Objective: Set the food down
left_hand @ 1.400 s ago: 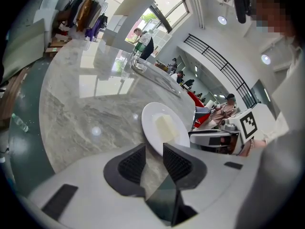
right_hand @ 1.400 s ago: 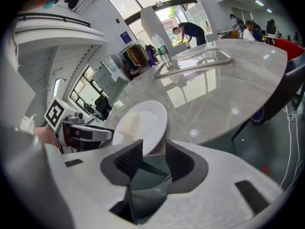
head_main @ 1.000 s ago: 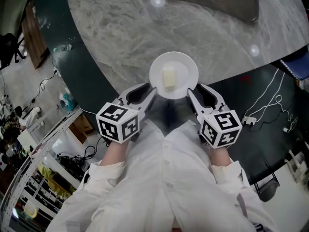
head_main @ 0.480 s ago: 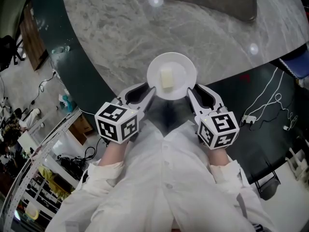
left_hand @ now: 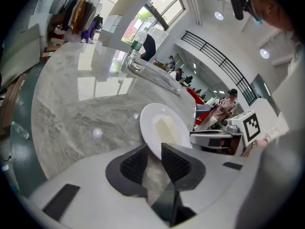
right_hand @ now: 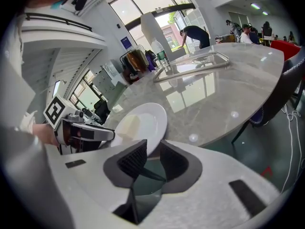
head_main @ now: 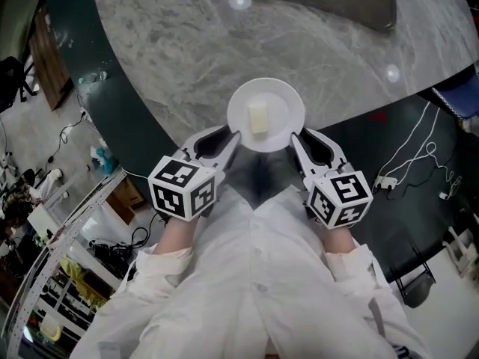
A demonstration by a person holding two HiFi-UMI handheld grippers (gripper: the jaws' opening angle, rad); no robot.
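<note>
A white plate [head_main: 282, 99] carries a pale yellow block of food [head_main: 259, 118] and hangs partly past the near edge of the grey marble table [head_main: 187, 51]. My left gripper [head_main: 236, 137] is shut on the plate's near-left rim. My right gripper [head_main: 294, 136] has just been closing its jaws; the near-right rim is between them and the pads are shut on it. The left gripper view has the plate [left_hand: 148, 125] and the food [left_hand: 167, 130] just beyond the left gripper [left_hand: 155, 159]. In the right gripper view, the rim of the plate [right_hand: 153, 118] runs into the right gripper [right_hand: 153, 156].
A dark sink recess [head_main: 322, 2] lies at the table's far side. White cables [head_main: 419, 163] trail over the dark floor to the right. A cluttered shelf and more cables [head_main: 45, 223] are at the left. People stand far off in both gripper views.
The plate, the food and both grippers hold the same place at the table's edge; only a very slight shift to the left shows in the head view.
</note>
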